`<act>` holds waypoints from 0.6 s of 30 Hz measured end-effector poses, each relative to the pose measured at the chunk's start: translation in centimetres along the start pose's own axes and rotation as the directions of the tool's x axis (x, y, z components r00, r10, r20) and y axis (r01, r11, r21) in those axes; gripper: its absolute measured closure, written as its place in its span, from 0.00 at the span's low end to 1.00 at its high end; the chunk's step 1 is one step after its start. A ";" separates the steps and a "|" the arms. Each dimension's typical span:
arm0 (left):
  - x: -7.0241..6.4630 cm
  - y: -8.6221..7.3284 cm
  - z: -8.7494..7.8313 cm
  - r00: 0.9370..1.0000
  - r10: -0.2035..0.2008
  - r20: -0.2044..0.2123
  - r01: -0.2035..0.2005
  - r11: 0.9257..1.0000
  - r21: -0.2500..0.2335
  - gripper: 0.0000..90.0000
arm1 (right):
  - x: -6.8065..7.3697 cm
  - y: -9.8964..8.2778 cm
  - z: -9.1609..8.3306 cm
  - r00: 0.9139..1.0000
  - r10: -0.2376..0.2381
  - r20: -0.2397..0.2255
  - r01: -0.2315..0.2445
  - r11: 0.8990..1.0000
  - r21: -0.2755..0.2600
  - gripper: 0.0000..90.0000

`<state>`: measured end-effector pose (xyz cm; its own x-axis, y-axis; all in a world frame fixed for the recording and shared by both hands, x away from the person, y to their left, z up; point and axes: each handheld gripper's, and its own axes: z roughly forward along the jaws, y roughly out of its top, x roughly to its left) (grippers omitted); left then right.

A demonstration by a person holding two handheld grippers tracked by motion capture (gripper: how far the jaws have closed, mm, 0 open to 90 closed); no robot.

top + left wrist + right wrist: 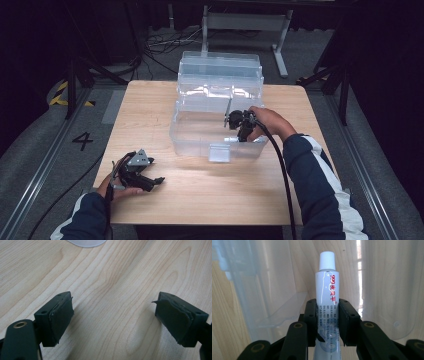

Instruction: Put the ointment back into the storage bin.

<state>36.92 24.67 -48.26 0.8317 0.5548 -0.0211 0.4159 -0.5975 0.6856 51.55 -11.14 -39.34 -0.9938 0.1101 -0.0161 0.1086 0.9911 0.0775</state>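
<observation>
Wooden tabletop (pixel 200 200): clear bin (pixel 200 142) mid-table. Right gripper (pixel 327 320) clamped white tube (pixel 327 287) inside (placing step, likely); next, release. Left gripper (pixel 113 315) gaped empty, near-left corner.

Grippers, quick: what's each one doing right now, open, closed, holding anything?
Left gripper: open, nothing between its fingers, over the bare wooden table.
Right gripper: closed on a white ointment tube, over the clear plastic bin.

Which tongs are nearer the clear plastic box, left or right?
Right. The right tongs reach into the clear box, shut on a white tube. The left tongs rest open on the table, in front of the box and to its left.
</observation>
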 end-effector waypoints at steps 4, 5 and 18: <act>0.0 0.0 0.0 1.000 0.000 0.000 0.000 1.000 0.001 0.17 | 0.0 0.0 0.1 1.000 -0.001 -0.003 0.001 1.000 0.000 0.79; 0.0 0.0 0.0 1.000 0.000 0.000 0.000 1.000 0.000 0.17 | 0.0 0.1 0.2 1.000 -0.003 -0.003 0.003 1.000 0.003 0.79; 0.0 0.0 0.0 1.000 -0.001 -0.001 0.001 1.000 0.000 0.17 | -0.2 -0.1 0.3 1.000 0.018 0.000 -0.018 1.000 0.006 0.75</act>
<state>36.90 24.68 -48.26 0.8311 0.5558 -0.0212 0.4168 -0.5973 0.6852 51.71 -11.28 -39.63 -0.9917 0.1277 -0.0145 0.1264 0.9894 0.0715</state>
